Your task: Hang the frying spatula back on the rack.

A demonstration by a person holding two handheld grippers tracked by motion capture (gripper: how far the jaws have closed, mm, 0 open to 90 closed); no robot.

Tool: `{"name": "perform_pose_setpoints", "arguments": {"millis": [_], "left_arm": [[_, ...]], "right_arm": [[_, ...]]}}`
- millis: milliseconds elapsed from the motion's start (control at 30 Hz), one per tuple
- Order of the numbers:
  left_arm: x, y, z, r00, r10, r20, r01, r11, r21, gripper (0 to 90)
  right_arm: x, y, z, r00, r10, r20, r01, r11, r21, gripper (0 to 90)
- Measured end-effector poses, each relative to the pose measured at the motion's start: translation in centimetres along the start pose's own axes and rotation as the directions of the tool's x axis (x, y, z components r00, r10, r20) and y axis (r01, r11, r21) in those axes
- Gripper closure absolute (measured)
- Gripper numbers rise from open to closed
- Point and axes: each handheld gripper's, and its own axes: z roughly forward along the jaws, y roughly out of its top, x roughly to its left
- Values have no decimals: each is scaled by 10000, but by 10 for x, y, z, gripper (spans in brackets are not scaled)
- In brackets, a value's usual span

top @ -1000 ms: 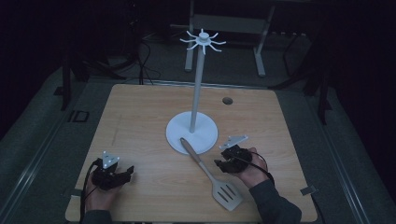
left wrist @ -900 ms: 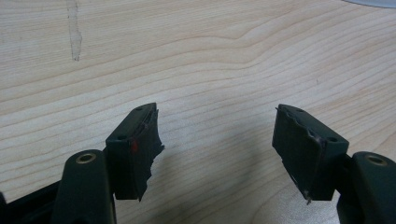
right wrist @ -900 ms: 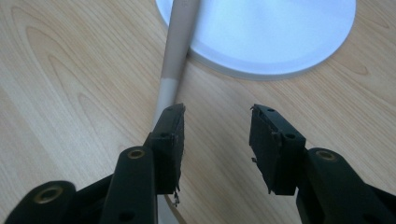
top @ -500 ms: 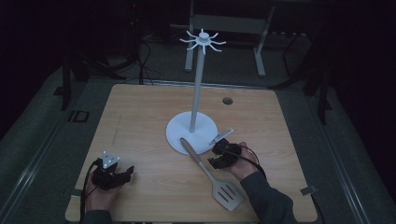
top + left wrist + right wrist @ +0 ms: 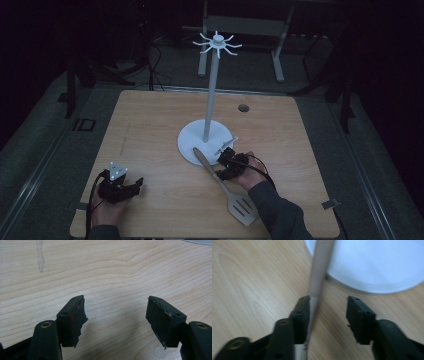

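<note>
**Straddling the spatula handle, right fingers not yet clamped**

Working near to far across the wooden bench (image 5: 150, 130).

Near edge, high view: a person's two hands come in from the bottom. Left gripper (image 5: 125, 189) sits at the near left corner, low over bare wood. Left gripper view: its fingers (image 5: 72, 320) stand wide apart, released, with only wood grain between them.

Near right: the grey spatula (image 5: 225, 185) lies flat on the bench on a diagonal. Its slotted blade is nearest the person, close to the right sleeve; its handle runs away and to the left, and the tip overlaps the rim of the stand's base.

Right gripper (image 5: 220, 165) is on the handle's upper half, just short of the base. Right gripper view: the handle (image 5: 318, 272) runs up between the fingers, lying against the left finger (image 5: 299, 315); the right finger stands clear of it with bench showing in the gap. The jaws have just been closing around the handle, partly spread, no grip made. This view is slightly blurred.

Middle of bench: white utensil stand (image 5: 207, 142), round flat base, thin upright pole, a ring of hooks at its top.

Far side: a small dark round hole (image 5: 243, 107) in the bench top.
</note>
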Motion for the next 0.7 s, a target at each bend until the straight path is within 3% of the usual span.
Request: {"name": "perform_pose_setpoints", "arguments": {"millis": [400, 700], "left_arm": [[0, 0, 0, 10000, 11, -12, -11, 10000, -31, 320], [0, 0, -1, 10000, -12, -25, 12, 10000, -57, 320]], "right_arm": [[6, 10, 24, 9996, 109, -275, -97, 9989, 455, 601], [9, 18, 38, 9996, 285, -56, -280, 9968, 744, 691]]}}
